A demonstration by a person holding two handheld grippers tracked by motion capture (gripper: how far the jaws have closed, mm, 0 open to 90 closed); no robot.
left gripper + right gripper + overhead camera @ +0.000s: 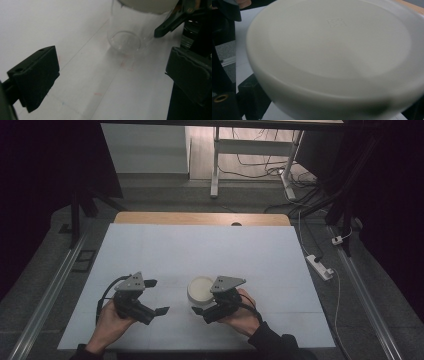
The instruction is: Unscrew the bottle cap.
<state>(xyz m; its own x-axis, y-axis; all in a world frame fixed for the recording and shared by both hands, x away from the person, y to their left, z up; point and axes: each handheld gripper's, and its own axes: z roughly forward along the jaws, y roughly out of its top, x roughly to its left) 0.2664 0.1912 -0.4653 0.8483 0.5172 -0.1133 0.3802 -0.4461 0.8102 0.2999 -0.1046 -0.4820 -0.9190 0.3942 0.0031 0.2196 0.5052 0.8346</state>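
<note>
Near the front edge of the white table, a person is holding two black grippers, one in each hand. The left hand is holding the left gripper, which is sitting left of the middle. Its jaws are standing wide apart with nothing between them, and they are pointing right.

The right hand is holding the right gripper, just right of the middle. It is reaching at a clear jar with a white lid. One jaw tip is sitting beside the jar's side in the left gripper view. I cannot tell if these jaws are squeezing the jar or not.

The jar is standing upright on the table, between the two grippers and touching close to the right one.

Farther away, a wooden strip is showing along the table's far edge. Beyond it, cables are lying on the floor.
</note>
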